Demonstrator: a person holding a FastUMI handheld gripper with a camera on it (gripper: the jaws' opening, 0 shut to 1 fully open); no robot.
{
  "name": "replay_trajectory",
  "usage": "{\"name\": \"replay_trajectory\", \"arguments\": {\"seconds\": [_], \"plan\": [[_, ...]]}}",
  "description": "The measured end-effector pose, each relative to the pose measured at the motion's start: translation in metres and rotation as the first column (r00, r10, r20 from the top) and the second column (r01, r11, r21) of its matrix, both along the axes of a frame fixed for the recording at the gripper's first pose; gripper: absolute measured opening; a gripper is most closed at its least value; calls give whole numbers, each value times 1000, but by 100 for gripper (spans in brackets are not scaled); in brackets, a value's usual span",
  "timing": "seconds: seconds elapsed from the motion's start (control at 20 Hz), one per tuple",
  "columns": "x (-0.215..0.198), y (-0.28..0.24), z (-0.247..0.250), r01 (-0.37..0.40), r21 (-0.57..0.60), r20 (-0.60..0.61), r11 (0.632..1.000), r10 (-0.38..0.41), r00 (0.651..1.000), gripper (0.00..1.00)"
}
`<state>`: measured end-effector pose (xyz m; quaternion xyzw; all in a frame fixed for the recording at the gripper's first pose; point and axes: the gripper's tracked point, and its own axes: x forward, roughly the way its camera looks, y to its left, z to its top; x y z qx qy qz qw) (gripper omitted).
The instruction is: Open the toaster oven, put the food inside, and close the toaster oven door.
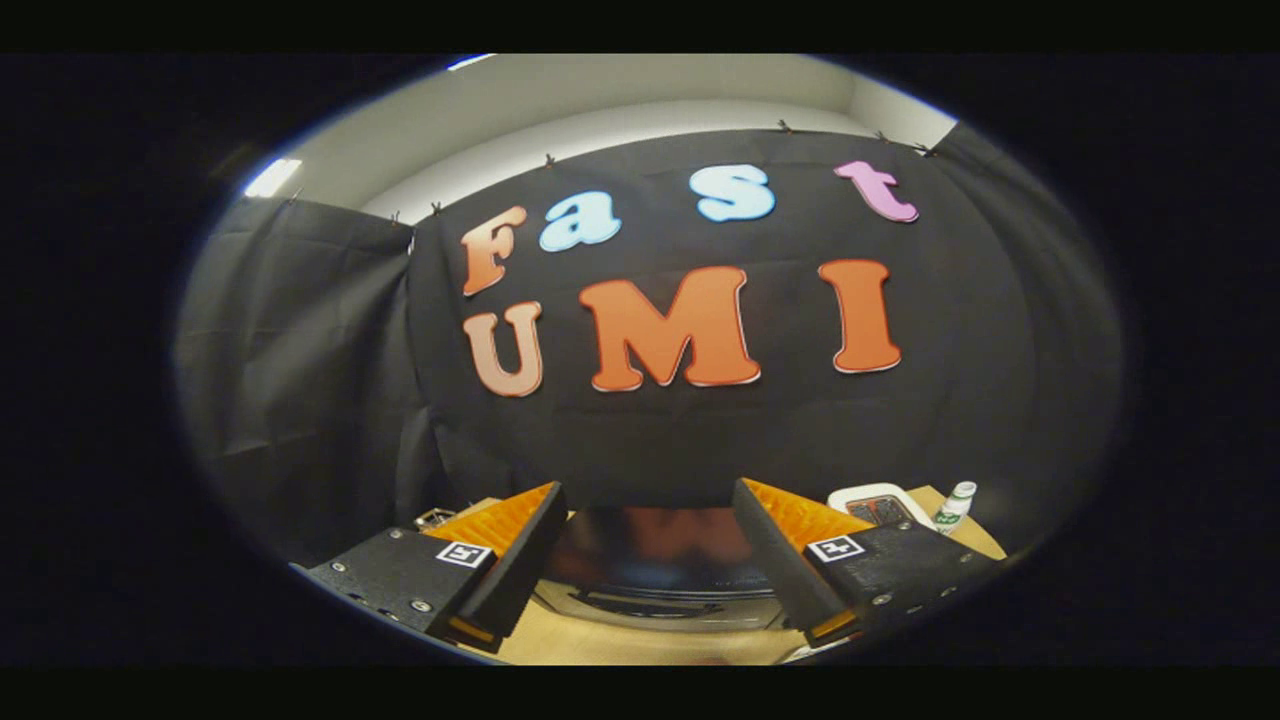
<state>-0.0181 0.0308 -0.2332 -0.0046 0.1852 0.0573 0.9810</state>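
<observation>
My gripper stands open, its two fingers wide apart with nothing between them. Low down between the fingers lies the toaster oven, a dark glossy surface that mirrors the wall behind, with a silvery band along its near side. I cannot tell how its door stands. Beyond the right finger a white dish with something dark on it rests on the wooden table.
A small white bottle with a green label stands to the right of the dish near the table's edge. A small metallic object lies beyond the left finger. The black cloth wall closes off the back and left.
</observation>
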Motion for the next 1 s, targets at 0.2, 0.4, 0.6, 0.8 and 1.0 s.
{"name": "replay_trajectory", "arguments": {"seconds": [0.2,0.4,0.6,0.8,1.0], "plan": [[-9,2,-65,8,-21,-151,1000,-11,989,99],[-12,-5,-101,45,-58,-198,997,-56,979,99],[-17,-20,-122,86,-94,-217,992,-105,971,99],[-28,-19,-127,60,-153,-185,986,-88,979,95],[-46,-10,-133,44,-119,-214,992,-69,974,81]]}}
